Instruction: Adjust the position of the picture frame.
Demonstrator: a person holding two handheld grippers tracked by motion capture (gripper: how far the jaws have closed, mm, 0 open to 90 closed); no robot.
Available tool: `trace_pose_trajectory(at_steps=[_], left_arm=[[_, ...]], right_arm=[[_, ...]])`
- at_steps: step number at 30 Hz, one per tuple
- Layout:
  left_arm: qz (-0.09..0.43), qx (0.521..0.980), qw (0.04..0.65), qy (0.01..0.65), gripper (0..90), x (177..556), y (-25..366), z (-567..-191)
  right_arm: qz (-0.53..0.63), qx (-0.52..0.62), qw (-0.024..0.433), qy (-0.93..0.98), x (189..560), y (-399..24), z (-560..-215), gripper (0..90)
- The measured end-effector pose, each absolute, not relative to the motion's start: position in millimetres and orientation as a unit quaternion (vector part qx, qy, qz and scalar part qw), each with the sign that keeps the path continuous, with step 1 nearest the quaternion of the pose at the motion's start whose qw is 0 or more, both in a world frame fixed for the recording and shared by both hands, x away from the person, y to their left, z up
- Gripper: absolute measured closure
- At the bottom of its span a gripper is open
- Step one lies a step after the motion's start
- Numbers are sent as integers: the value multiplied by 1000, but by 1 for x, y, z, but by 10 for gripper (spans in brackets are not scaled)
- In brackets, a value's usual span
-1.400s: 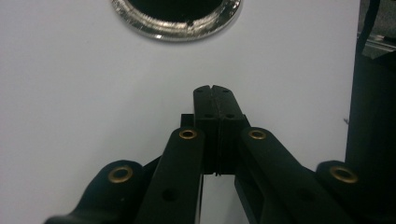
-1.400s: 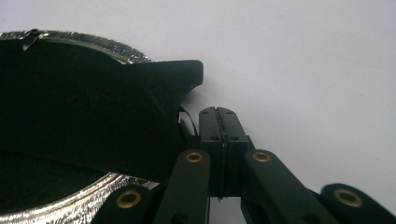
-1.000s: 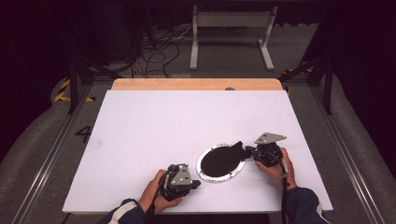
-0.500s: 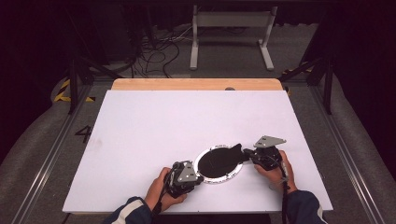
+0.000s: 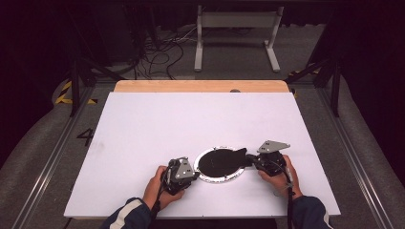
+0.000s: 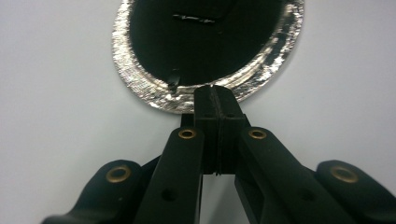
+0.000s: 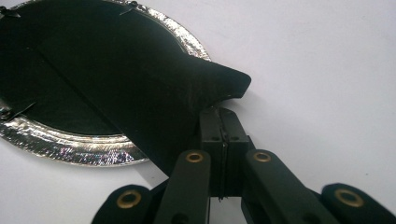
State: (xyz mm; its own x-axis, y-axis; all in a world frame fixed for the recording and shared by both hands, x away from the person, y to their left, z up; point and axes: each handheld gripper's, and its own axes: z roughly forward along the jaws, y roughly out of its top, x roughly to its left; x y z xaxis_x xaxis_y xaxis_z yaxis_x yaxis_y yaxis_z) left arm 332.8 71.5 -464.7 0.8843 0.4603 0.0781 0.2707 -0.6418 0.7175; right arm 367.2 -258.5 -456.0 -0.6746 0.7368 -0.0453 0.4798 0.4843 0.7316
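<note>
Silvery foil forms the crinkled rim of a round, shallow foil dish (image 5: pixel 206 177) that lies flat on the white worktop (image 5: pixel 191 124), between the two tongs. Black cloth (image 5: pixel 222 161) fills the dish, covering its floor so that the shiny rim alone shows around it; in the right gripper view a fold line runs across the cloth (image 7: pixel 116 79) and a few dark clips or threads sit at the rim, too small to name.

Left tongs (image 6: pixel 215 100), held in the person's left hand (image 5: pixel 157 188), have their jaws pressed together with no gap between the tips, and those tips sit right at the near edge of the foil dish (image 6: pixel 140 84), touching or just over the rim; whether a bit of foil is pinched between them cannot be told.

Right tongs (image 7: pixel 223 122), held in the right hand (image 5: pixel 279 176), are also clenched, and they pinch a corner of the black cloth. That corner is drawn out past the dish rim on the side nearest these tongs and lifted off the worktop into a pointed flap, while the rest of the cloth stays inside the dish (image 7: pixel 70 147).

Beyond the far edge of the worktop, a wooden strip (image 5: pixel 200 86) runs along it.
</note>
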Motion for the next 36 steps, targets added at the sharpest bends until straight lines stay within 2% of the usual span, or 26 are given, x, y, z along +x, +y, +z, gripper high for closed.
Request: trace_pose_trajectory(at_steps=[12, 36], left_arm=[[133, 895, 367, 217, 898, 343, 81, -464], [137, 885, 370, 249, 891, 367, 89, -465]], right_arm=[[350, 358, 192, 844, 358, -249, -456, 900], [352, 345, 178, 852, 354, -245, -455, 900]])
